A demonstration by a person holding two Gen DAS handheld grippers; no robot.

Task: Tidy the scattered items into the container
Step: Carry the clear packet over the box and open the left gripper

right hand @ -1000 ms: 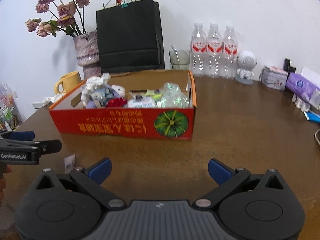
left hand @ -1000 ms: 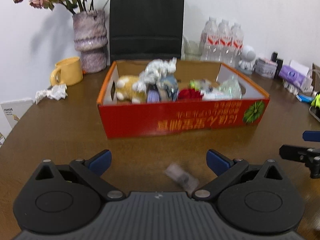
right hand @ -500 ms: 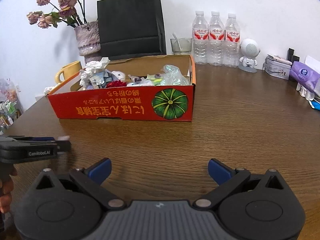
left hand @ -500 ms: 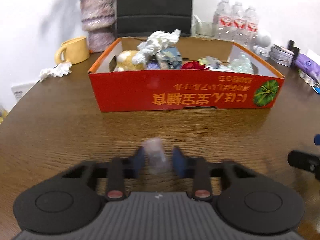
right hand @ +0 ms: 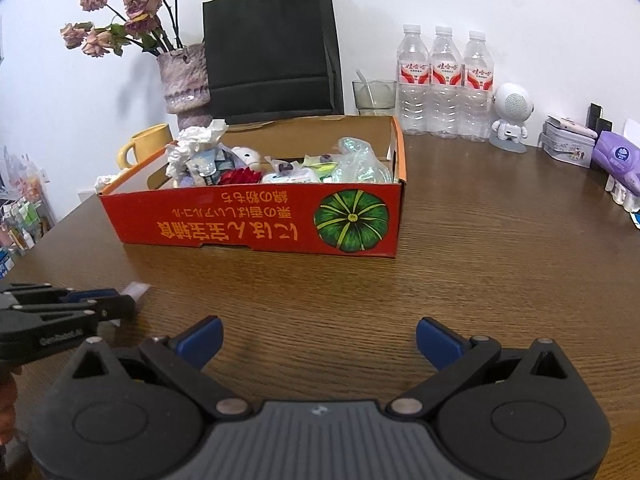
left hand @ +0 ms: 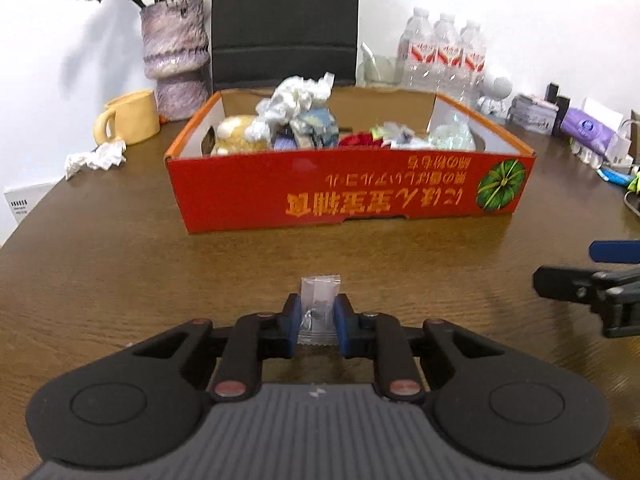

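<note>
- Since a second ago your left gripper has gone from wide open to clamped on the packet; the packet lay loose and blurred on the table then, now it stands upright between the blue pads.
- Left view has also shifted: the box looks closer and more centred than before.
- Packet: small, clear plastic, top edge poking above the pads, something small and dark inside. Whether it's off the table, can't tell.
- Packet sits short of the box's red front wall, well apart from it, not over the rim.
- Right view confirms: left gripper low at the left edge, pale corner of the packet sticking out past its tips.
- Your right gripper is released, pads spread wide, nothing between them, over bare table in front of the box.
- Box already holds crumpled paper, a plush toy, a red item and clear bags.
- Another paper wad lies on the table left of the box, beside the mug.
- Vase, black bag and bottles stand behind the box.
</note>
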